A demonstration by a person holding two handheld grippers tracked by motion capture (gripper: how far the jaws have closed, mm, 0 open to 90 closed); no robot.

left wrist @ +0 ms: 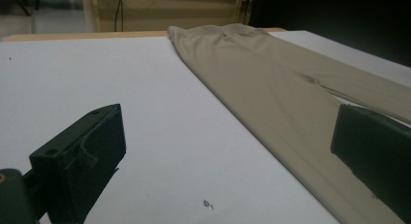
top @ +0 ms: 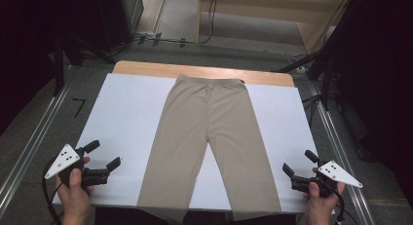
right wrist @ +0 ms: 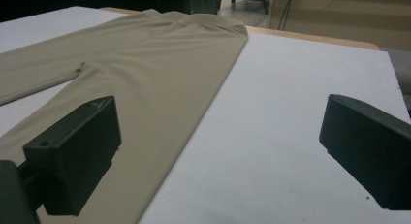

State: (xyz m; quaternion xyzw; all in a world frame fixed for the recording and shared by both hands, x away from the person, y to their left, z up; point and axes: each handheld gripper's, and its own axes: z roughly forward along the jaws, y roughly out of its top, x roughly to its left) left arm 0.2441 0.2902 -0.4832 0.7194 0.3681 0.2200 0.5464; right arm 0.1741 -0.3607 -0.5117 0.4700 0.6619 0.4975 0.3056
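Observation:
A pair of beige trousers [top: 207,132] lies flat on the white table [top: 124,118], waistband at the far edge, both legs running toward me and hanging over the near edge. My left gripper [top: 103,155] stands open over the near left of the table, a little left of the left leg [left wrist: 271,103]. My right gripper [top: 298,162] is open near the front right corner, just right of the right leg [right wrist: 145,93]. Nothing sits between either pair of jaws.
White tabletop lies bare on both sides of the trousers [right wrist: 300,88]. A wooden strip [top: 146,68] borders the far edge. Metal rails [top: 29,142] run along both sides on the floor, with stands and cables beyond the table.

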